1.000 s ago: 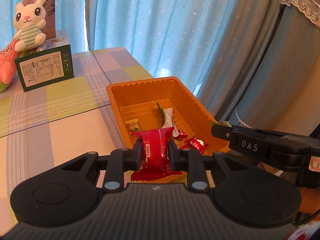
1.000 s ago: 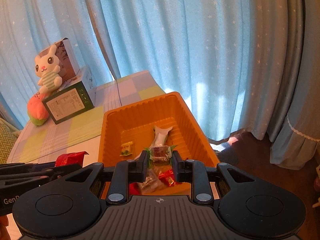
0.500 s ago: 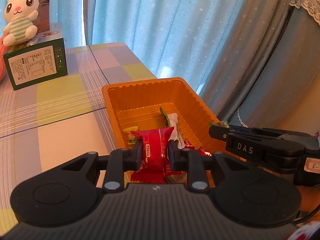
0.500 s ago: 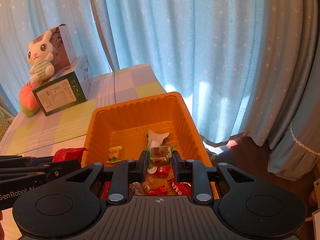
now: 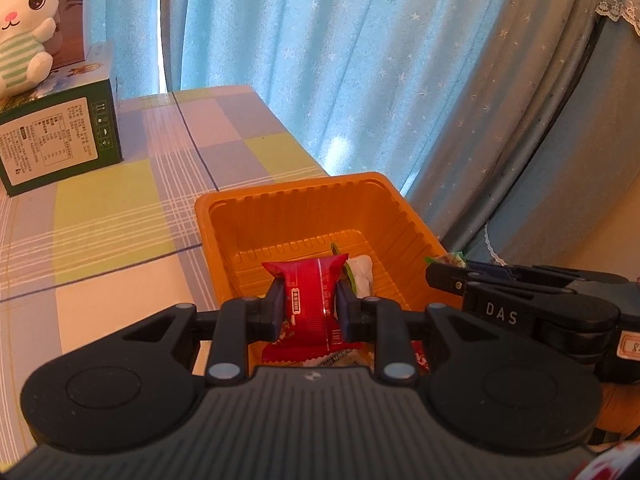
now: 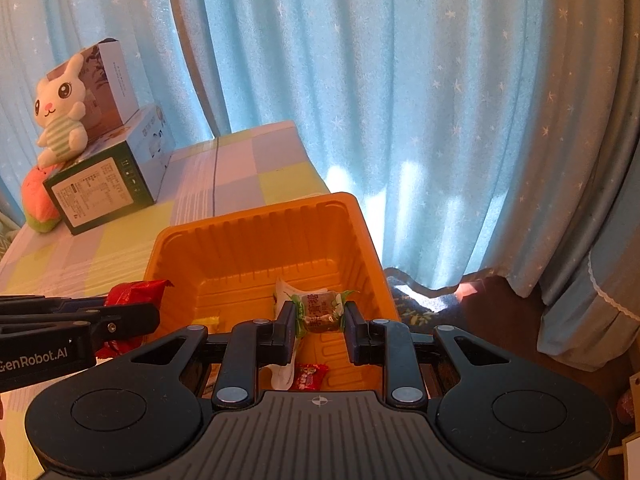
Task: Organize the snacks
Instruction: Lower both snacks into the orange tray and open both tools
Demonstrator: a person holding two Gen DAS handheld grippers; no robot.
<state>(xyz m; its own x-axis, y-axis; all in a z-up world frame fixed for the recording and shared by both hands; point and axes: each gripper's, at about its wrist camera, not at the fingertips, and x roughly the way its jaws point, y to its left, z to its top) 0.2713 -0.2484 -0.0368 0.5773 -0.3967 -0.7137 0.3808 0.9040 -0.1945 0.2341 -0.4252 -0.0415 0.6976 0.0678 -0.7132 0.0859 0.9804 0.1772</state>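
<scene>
Left wrist view: left gripper [image 5: 310, 310], jaws clenched on a red snack packet [image 5: 310, 304], held above the near end of the orange tray [image 5: 304, 196]. Tray sits at the right edge of the checked table [image 5: 120, 208]. Right gripper [image 5: 444, 276] enters from the right over the tray rim. Green box [image 5: 56, 140] far left, plush rabbit [image 5: 22, 36] on top.

Right wrist view: right gripper [image 6: 320, 320], jaws grasping a green-ended brown candy [image 6: 320, 312] over the tray [image 6: 256, 240]. Loose sweets [image 6: 312, 376] lie inside.
</scene>
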